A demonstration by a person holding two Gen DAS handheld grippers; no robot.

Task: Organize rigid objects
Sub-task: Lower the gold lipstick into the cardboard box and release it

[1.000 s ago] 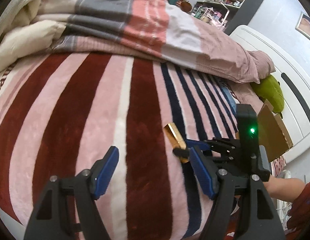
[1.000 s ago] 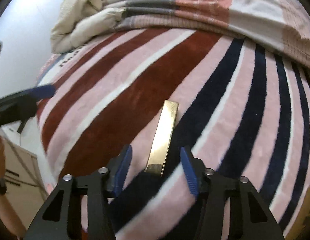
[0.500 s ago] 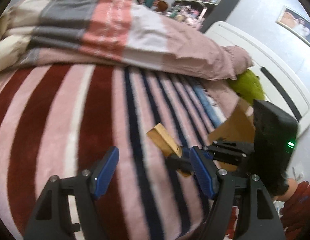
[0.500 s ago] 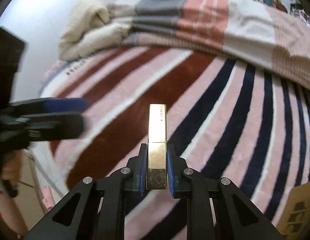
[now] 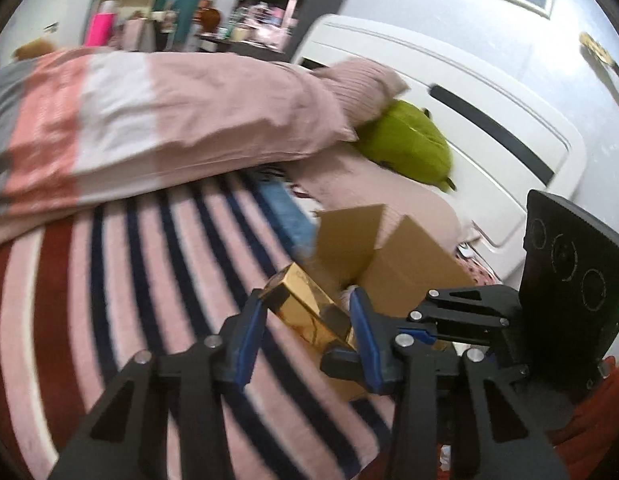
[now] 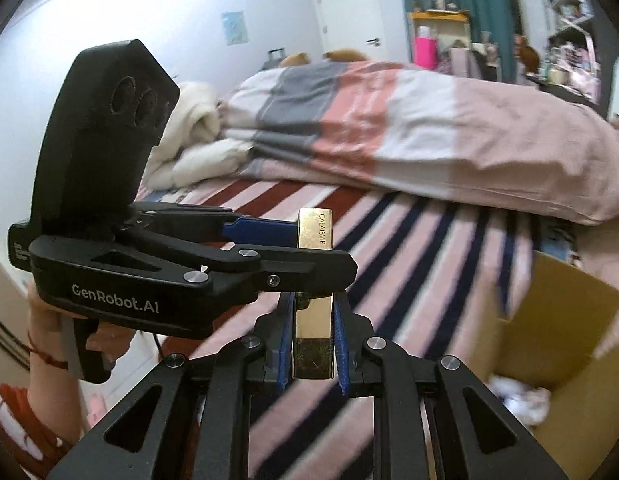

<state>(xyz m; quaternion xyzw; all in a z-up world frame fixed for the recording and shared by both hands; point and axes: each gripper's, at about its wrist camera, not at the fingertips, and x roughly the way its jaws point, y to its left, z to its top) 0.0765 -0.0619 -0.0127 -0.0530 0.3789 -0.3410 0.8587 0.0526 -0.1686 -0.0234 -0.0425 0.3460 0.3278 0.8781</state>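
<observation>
Your left gripper (image 5: 305, 340) has its fingers spread around the gold box (image 5: 309, 312), pads not clearly touching it. Your right gripper (image 6: 311, 340) has its fingers clamped on that box's base. Right of them, the open carton (image 6: 557, 344) holds something white, crumpled.

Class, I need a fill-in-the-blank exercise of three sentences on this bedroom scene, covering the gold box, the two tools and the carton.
1. The right tool is shut on the shiny gold rectangular box, printed with the word ____.
2. The left tool is ____, its blue pads either side of the same box.
3. The open brown ____ carton sits on the striped pink, red and navy blanket.

Missing words: CALAISVIP; open; cardboard
</observation>
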